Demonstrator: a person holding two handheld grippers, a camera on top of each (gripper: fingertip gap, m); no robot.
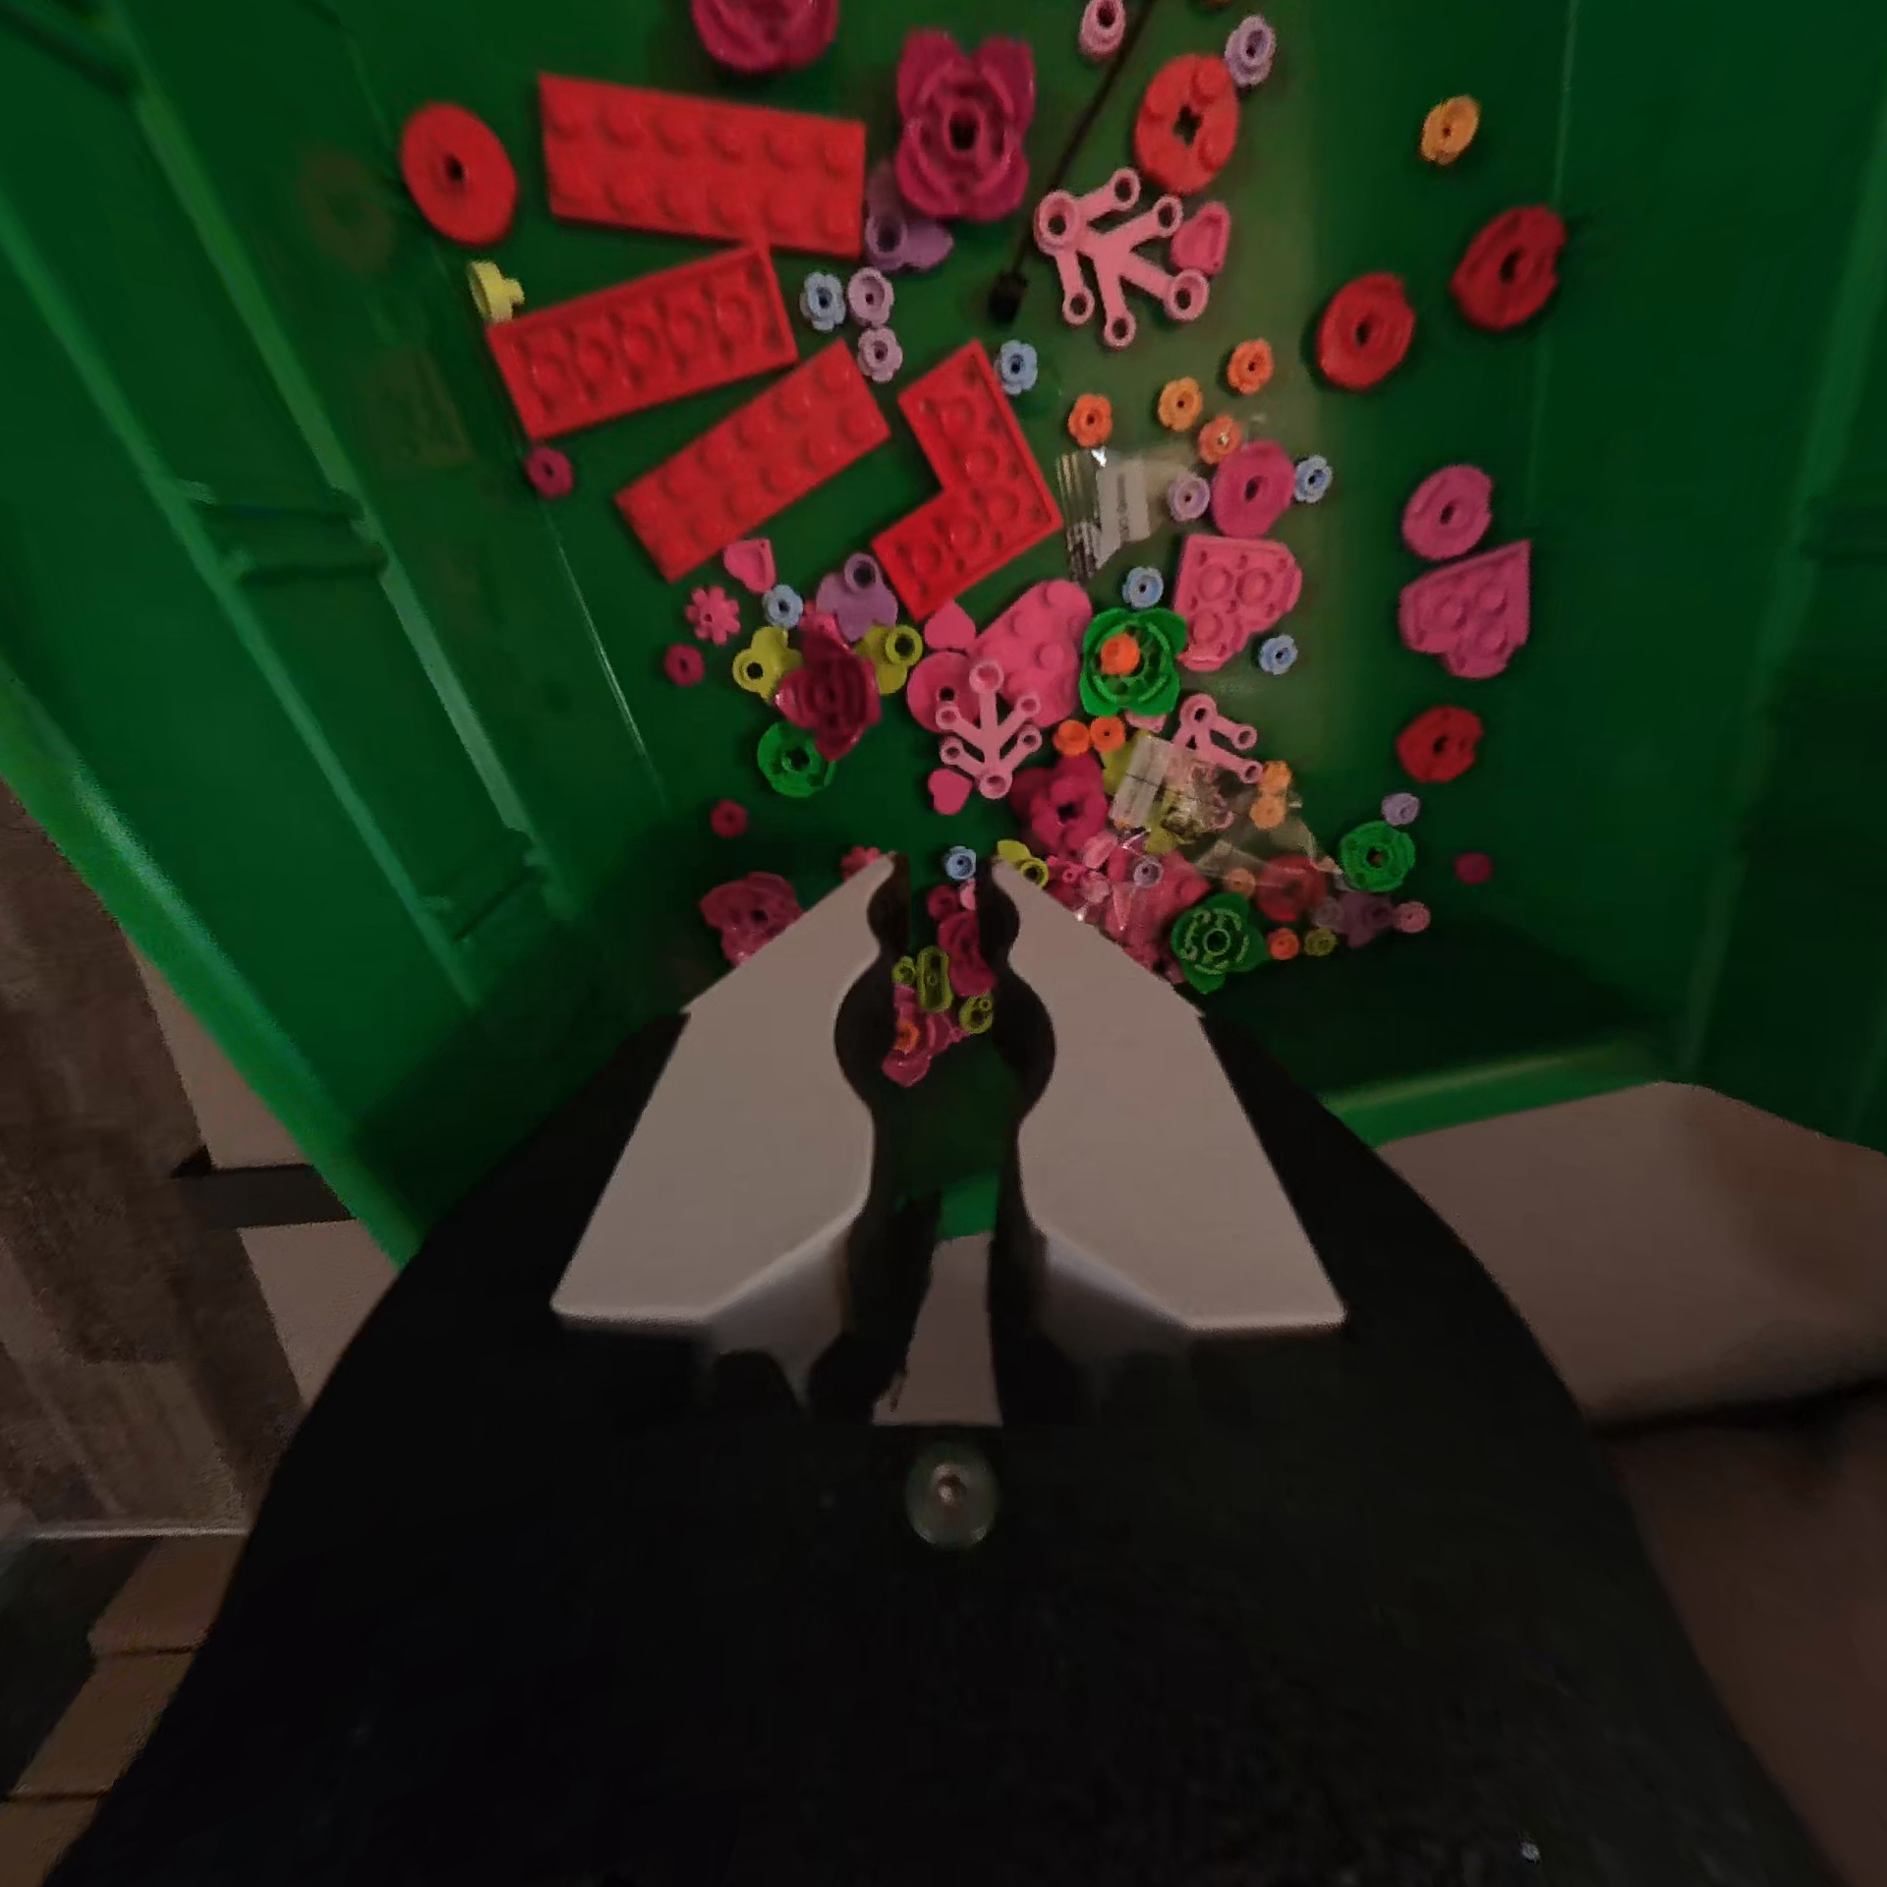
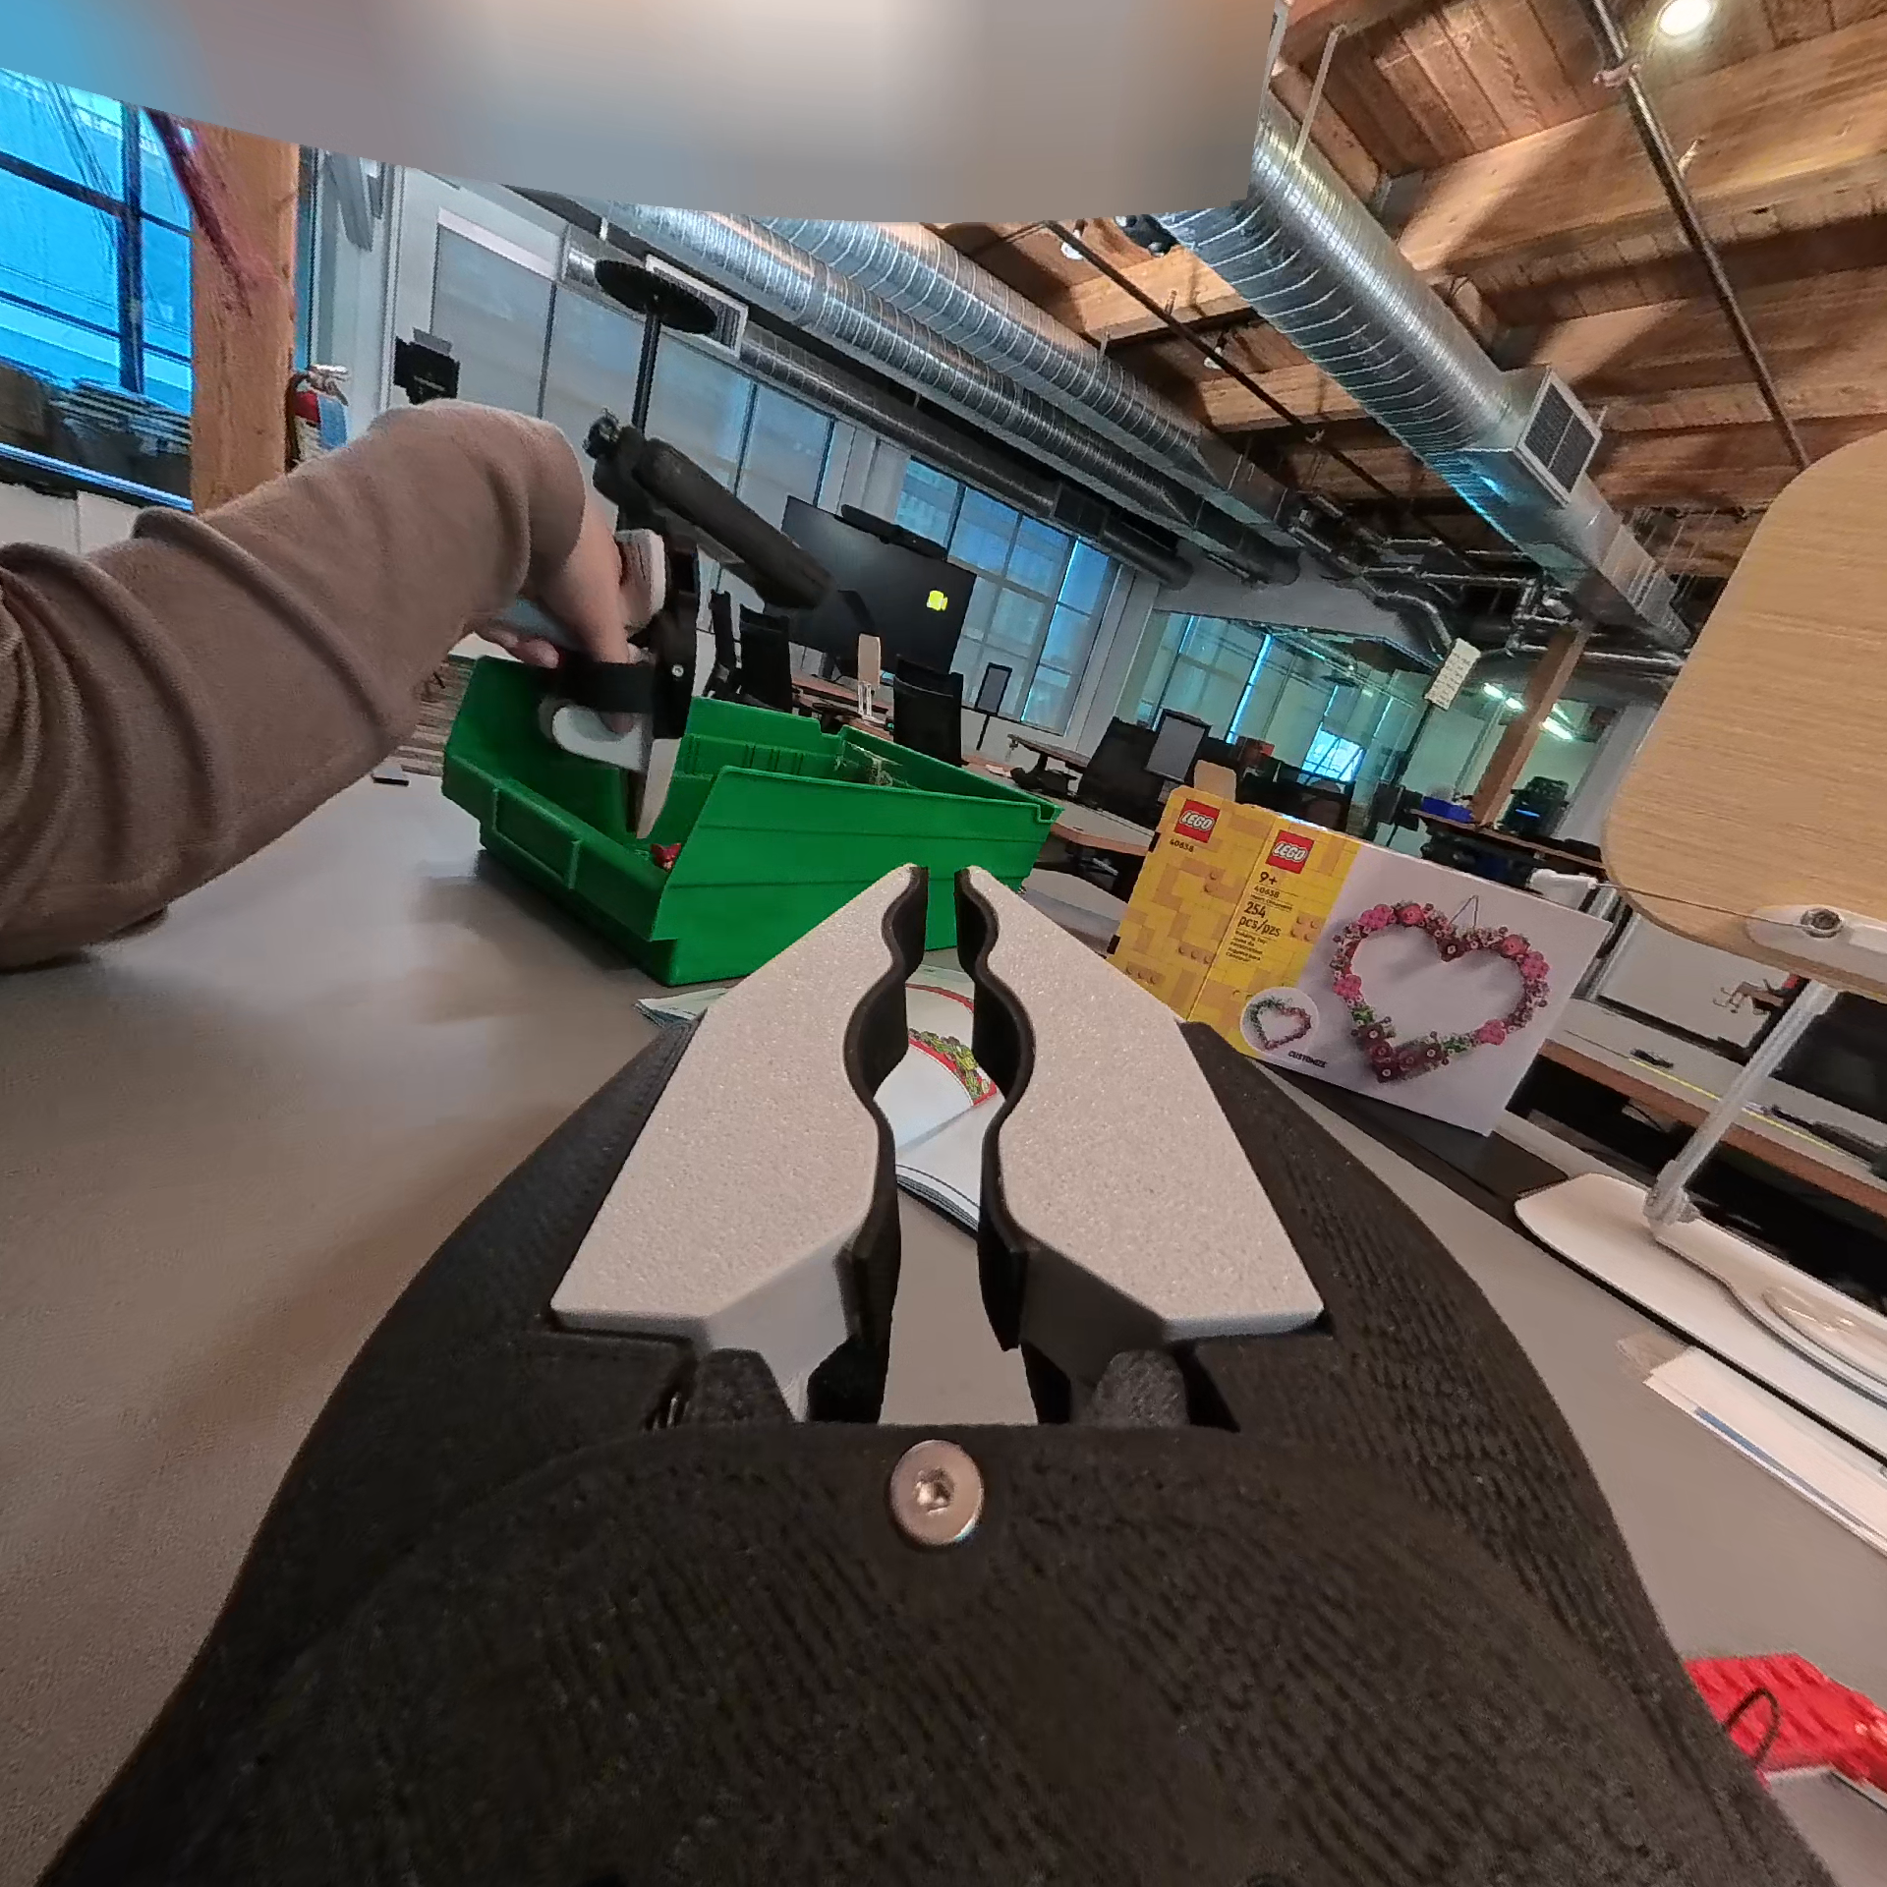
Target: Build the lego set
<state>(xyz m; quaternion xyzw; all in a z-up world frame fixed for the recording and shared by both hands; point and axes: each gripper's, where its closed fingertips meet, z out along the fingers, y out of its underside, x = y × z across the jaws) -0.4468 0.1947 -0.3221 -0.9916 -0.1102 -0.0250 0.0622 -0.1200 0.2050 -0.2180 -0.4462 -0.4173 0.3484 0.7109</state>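
In the left wrist view a green bin [image 1: 306, 613] holds loose Lego pieces: red plates [image 1: 705, 163], an L-shaped red plate [image 1: 970, 480], pink heart plates [image 1: 1465, 608], magenta roses [image 1: 960, 128], small flowers and clear plastic bags [image 1: 1195, 807]. My left gripper [image 1: 947, 866] hangs over the near pile, fingers slightly apart, holding nothing. In the right wrist view it [image 2: 648, 807] points down into the bin [image 2: 817, 868]. My right gripper [image 2: 941, 873] is shut and empty, low over the grey table, aimed at an instruction booklet [image 2: 945, 1113].
The Lego box [image 2: 1358, 950] stands right of the bin. A wooden panel on a white stand [image 2: 1756, 735] is at the far right. A red built piece [image 2: 1777, 1726] lies at the lower right. A person's sleeve [image 2: 255, 654] reaches across the left.
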